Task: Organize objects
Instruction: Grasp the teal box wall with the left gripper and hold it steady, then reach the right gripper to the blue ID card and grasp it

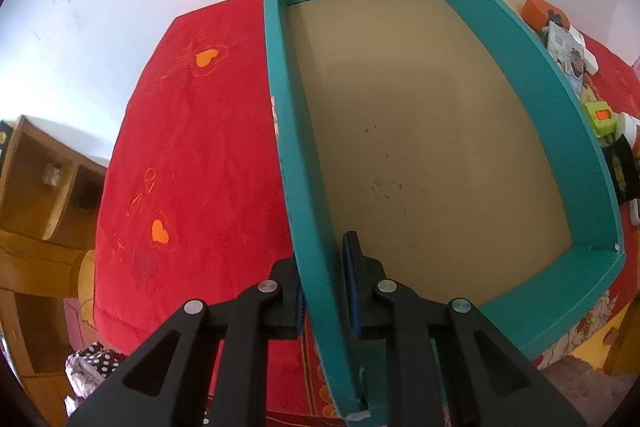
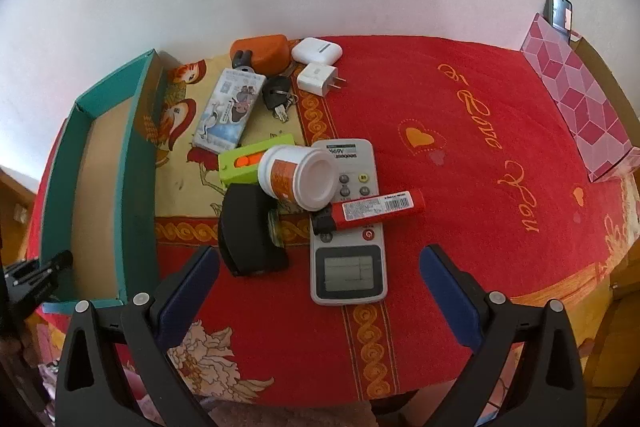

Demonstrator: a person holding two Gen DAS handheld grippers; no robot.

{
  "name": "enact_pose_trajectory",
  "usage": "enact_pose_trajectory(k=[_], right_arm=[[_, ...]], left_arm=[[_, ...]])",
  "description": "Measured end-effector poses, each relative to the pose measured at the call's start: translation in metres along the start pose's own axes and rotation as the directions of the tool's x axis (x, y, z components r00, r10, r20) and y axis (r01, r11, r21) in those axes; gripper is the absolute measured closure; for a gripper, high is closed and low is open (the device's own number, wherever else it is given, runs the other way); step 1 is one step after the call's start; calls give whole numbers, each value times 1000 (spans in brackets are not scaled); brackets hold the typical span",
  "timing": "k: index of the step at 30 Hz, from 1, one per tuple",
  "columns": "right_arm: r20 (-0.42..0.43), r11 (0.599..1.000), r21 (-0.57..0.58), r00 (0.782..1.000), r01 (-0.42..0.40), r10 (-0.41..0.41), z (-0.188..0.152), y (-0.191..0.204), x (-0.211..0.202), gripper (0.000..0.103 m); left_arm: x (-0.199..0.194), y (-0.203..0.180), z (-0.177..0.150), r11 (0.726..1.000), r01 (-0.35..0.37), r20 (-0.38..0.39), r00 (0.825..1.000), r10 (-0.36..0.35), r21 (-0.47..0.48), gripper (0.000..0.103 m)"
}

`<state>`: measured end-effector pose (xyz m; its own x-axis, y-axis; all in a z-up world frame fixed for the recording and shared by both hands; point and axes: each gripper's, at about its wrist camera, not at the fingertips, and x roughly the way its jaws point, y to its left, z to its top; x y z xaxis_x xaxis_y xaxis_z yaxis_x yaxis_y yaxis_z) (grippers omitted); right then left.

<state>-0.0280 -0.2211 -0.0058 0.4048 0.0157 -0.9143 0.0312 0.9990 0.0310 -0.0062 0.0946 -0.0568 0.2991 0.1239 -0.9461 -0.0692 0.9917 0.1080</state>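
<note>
The left gripper [image 1: 326, 287] is pinching the side wall of the green box [image 1: 576, 147]. One finger is sitting outside the wall and the other finger is sitting inside, and both are pressing on it. The box is lying on a red cloth [image 1: 188, 155] with orange hearts. Its brown floor is showing.

The right gripper [image 2: 320, 279] is hanging over the cloth with its fingers spread wide, holding nothing. Under it a grey remote [image 2: 347, 267] is lying flat. A red tube [image 2: 378, 209] is lying across the remote. A white jar [image 2: 298, 177] is lying on its side, partly on the remote, touching the tube. A lime green thing [image 2: 240, 167] is peeking out behind the jar, and a black case [image 2: 248, 231] is sitting just beside the remote. Farther back are a picture card box [image 2: 230, 111], some keys [image 2: 278, 95], an orange pouch [image 2: 262, 51], a white plug [image 2: 318, 77] and a white earbud case [image 2: 316, 51]. The green box is sitting to the left of this pile. A pink patterned box [image 2: 580, 107] is standing well apart on the right.
</note>
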Motion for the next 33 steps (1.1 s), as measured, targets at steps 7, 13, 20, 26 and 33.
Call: enact_pose_trajectory(k=[7,13,20,26,33], right_arm=[[19,999,-49,1000,12,-11,13,3,-1,1],[19,990,-135,999,-34,37,46,6,11,1],[-16,971,-211,993,-115,114,97,6,38,2],[-142,947,-112,948,-302,285,116,17,70,14],[-208,949,-57,934,-310,292,114,41,103,20]], left_arm=[[1,5,-8,989,-86,-33,995,91,122,90],[6,30,6,993,-79,-71,995,73,-91,90],[11,18,11,984,-150,-49,988,145,-93,89],[5,25,3,974,-110,-141,987,83,-197,89],[2,15,-11,988,-128,-111,987,119,-81,90]])
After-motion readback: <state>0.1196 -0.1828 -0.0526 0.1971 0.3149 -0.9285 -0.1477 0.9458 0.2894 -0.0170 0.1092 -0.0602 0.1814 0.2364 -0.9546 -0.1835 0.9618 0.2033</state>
